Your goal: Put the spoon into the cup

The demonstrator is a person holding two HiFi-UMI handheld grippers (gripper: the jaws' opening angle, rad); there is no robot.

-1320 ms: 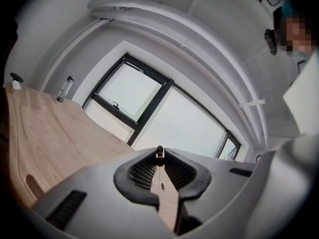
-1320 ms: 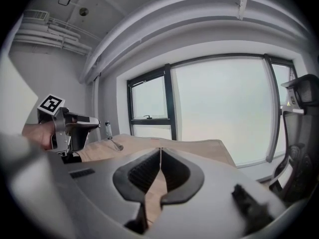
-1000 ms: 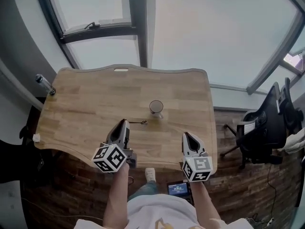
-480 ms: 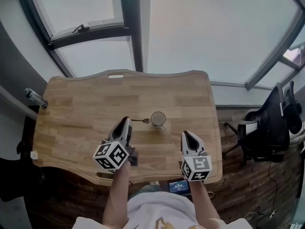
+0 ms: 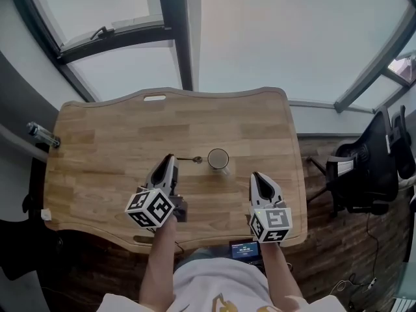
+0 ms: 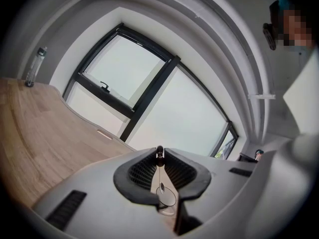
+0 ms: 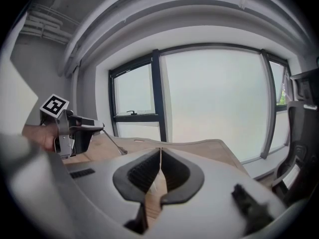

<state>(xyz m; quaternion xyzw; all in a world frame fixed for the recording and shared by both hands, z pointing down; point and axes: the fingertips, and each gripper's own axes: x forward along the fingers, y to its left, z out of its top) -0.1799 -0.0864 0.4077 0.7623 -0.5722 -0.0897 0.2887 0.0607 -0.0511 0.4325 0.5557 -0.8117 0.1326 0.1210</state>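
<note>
Spoon (image 5: 189,159), thin metal, clamped in left gripper (image 5: 171,156) fingers beside round cup (image 5: 218,158); right gripper (image 5: 255,176) fingers together.

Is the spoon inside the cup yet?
No, the spoon sticks out of the left gripper and its tip is beside the cup, outside the rim.

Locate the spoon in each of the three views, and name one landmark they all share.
Head view: the spoon is at centre, held out from the left gripper toward the cup.
Left gripper view: low centre, clamped in the jaws, bowl end pointing toward the cup.
Right gripper view: at left, sticking out of the left gripper.
Shared landmark: the dark window post.
</note>
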